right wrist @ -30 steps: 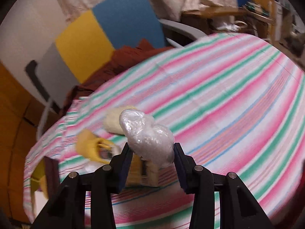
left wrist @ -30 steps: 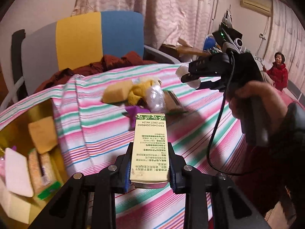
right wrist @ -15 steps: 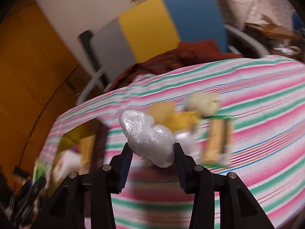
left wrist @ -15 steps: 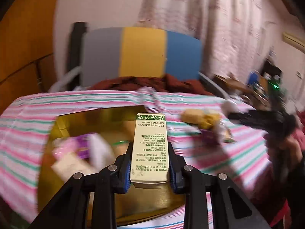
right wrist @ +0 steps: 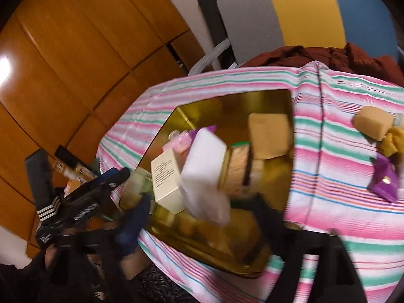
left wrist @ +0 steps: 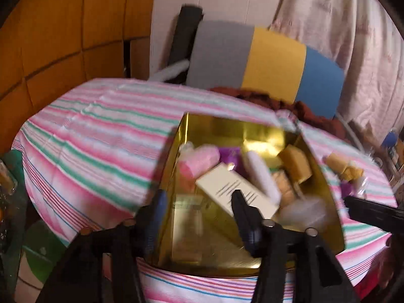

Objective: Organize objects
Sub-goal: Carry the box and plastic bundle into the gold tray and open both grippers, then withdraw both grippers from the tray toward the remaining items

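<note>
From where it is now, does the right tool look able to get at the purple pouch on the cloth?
Probably yes. The purple pouch lies in the open on the cloth beside the gold box, nothing covering it, and the right tool is open and empty.

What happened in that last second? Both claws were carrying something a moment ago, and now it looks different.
Both swung over to the gold box and opened. The left gripper let go of its cream carton, which now lies in the box; a blurred carton shape below it is unclear. The right gripper released its clear plastic bundle, now blurred over the box. The yellow sponge and purple pouch stayed on the striped cloth.
</note>
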`<action>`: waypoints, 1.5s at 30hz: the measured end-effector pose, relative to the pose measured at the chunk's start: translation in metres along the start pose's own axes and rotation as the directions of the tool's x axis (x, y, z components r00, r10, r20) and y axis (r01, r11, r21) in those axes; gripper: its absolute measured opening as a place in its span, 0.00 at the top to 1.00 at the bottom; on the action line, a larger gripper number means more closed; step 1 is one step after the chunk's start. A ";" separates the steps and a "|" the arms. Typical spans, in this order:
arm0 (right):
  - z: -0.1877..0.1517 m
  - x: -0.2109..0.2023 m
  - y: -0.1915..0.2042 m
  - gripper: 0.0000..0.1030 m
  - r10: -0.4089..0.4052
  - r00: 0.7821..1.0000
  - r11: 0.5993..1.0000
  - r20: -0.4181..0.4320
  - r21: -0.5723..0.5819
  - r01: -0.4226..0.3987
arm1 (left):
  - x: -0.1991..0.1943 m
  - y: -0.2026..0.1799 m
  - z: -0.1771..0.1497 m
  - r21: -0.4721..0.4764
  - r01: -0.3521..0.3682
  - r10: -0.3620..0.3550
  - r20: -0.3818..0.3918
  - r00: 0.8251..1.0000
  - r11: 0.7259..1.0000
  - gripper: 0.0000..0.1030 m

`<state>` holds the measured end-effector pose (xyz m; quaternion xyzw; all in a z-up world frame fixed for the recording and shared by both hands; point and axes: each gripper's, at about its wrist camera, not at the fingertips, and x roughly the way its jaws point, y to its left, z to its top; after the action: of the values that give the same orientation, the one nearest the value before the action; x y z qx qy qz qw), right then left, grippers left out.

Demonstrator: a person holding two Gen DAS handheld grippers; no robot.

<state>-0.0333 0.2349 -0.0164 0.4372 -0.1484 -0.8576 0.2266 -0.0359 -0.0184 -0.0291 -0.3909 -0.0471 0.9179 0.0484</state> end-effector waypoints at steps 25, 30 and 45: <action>-0.008 -0.043 -0.003 0.00 -0.264 0.960 0.963 0.096 -0.021 0.267 | -0.023 -0.028 0.022 0.048 -0.003 -0.003 0.123 0.992 0.999 0.45; -0.006 -0.047 -0.013 0.00 -0.303 0.947 0.952 0.108 -0.013 0.306 | -0.030 -0.037 0.023 0.076 0.016 -0.027 0.141 0.990 0.997 0.40; 0.001 -0.093 -0.121 0.00 -0.525 0.850 0.843 0.051 0.170 0.511 | -0.027 -0.054 0.025 0.112 0.090 -0.102 0.111 0.989 0.990 0.31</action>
<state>-0.0173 0.3863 -0.0073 0.4354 -0.0997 -0.8930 -0.0544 -0.0325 0.0305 0.0137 -0.3311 -0.0196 0.9369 0.1106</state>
